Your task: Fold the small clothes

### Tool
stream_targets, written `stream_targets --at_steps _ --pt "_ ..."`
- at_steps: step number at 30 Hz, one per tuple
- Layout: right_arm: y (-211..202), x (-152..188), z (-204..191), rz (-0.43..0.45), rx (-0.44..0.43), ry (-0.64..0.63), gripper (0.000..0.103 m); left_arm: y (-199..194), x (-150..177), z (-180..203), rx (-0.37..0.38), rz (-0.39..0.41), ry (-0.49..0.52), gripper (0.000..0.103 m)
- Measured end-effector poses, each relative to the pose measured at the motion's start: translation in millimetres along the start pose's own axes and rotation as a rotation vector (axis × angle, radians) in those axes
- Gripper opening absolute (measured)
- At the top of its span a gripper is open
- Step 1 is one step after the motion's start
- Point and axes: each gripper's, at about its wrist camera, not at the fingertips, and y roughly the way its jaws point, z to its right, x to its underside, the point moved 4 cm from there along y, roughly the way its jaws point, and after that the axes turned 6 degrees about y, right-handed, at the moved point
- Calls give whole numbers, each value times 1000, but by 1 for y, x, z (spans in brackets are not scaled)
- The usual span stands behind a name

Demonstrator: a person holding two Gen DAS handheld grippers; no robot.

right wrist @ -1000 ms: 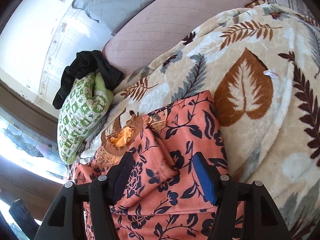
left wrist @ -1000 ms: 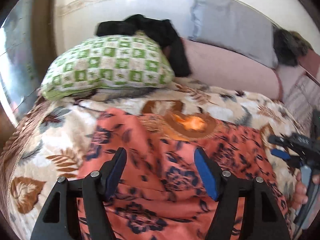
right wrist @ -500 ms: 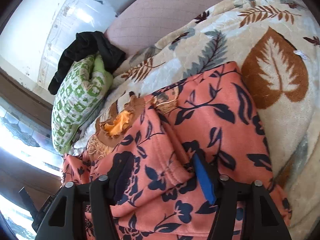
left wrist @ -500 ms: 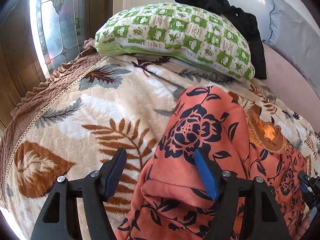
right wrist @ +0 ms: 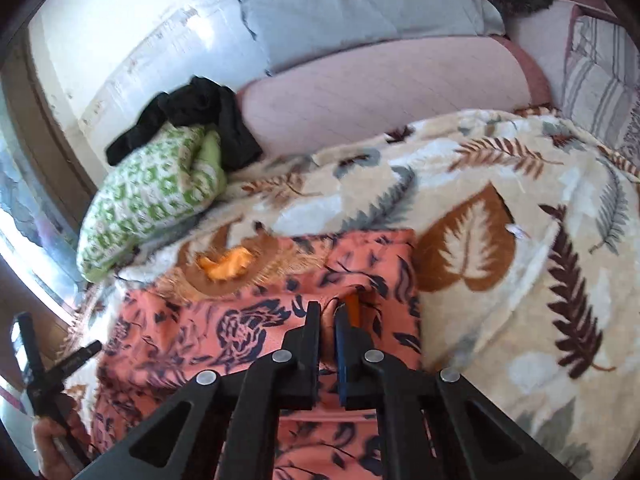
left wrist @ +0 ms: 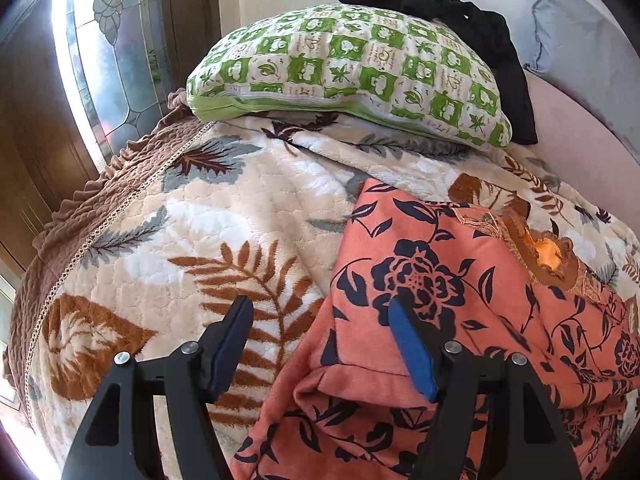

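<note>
An orange dress with dark blue flowers (left wrist: 440,272) lies spread on a leaf-patterned blanket (left wrist: 200,240); its brown neckline with orange lining (left wrist: 546,250) faces the pillows. My left gripper (left wrist: 318,308) stands open over the dress's left edge: one finger is over the blanket, the other over the cloth and a folded sleeve hem. In the right wrist view the dress (right wrist: 248,328) fills the foreground. My right gripper (right wrist: 327,312) is shut on a raised pinch of its cloth near the right side. The left gripper (right wrist: 40,364) and the hand holding it show at the lower left there.
A green checked pillow (left wrist: 352,68) with a black cloth (left wrist: 460,20) on it lies at the head of the bed. Behind are a pink bolster (right wrist: 380,92), a grey pillow (right wrist: 352,4) and a striped cushion (right wrist: 600,80). A stained-glass window (left wrist: 108,60) is on the left.
My right gripper has closed on a fold of the dress. My left gripper swung left from the middle of the dress to its left edge, still open.
</note>
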Motion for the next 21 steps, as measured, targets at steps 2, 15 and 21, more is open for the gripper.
stream_targets --at_steps 2,15,21 --pt "22 8 21 -105 57 56 7 -2 0 9 -12 12 41 71" --pt "9 -4 11 19 -22 51 13 18 11 46 -47 -95 263 74" --pt "89 29 4 -369 -101 87 15 18 12 43 -38 -111 270 76"
